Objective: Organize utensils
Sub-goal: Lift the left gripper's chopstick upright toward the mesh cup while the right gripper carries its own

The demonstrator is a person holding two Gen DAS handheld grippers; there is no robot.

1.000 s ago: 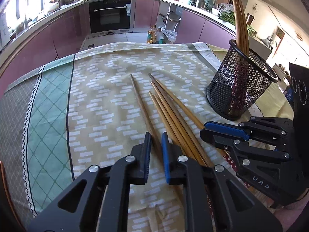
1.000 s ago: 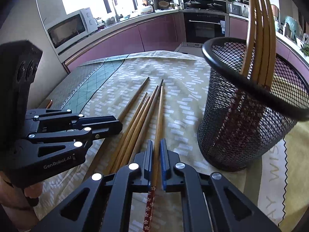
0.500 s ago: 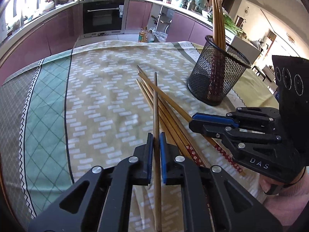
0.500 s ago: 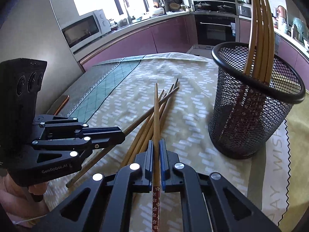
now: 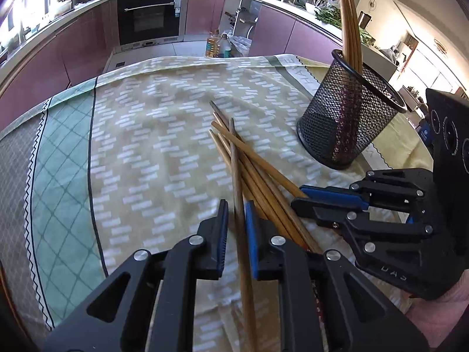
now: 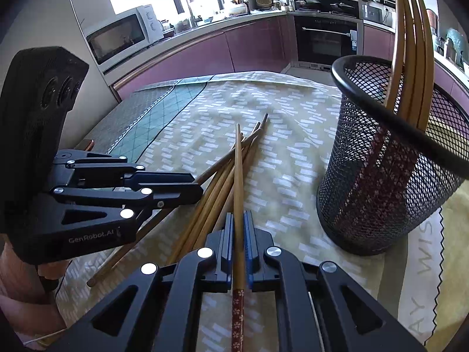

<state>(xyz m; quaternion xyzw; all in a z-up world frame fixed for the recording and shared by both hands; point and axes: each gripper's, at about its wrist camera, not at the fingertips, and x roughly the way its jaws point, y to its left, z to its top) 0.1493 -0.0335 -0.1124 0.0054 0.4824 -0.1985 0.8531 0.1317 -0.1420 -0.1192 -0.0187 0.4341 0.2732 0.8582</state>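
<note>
Right wrist view: my right gripper [image 6: 240, 228] is clamped on one chopstick [image 6: 239, 176], pads tight on the plain wood just ahead of its red flowered end.
Left wrist view: my left gripper [image 5: 236, 226] straddles a second chopstick [image 5: 236, 176]; a thin gap shows on either side, so I cannot tell whether the pads bite.
Loose chopsticks [image 5: 263, 173]: a crossed heap mid-tablecloth [image 5: 132, 146], well in from its edges.
Mesh holder [image 6: 390, 176]: upright toward the cloth's right border, several chopsticks [image 6: 410, 44] already leaning inside.
Handling, my estimate: light, stiff, smooth wood; likely to pivot or slip in a narrow pinch.
Best hold: near the thicker patterned end, square across the shaft.
</note>
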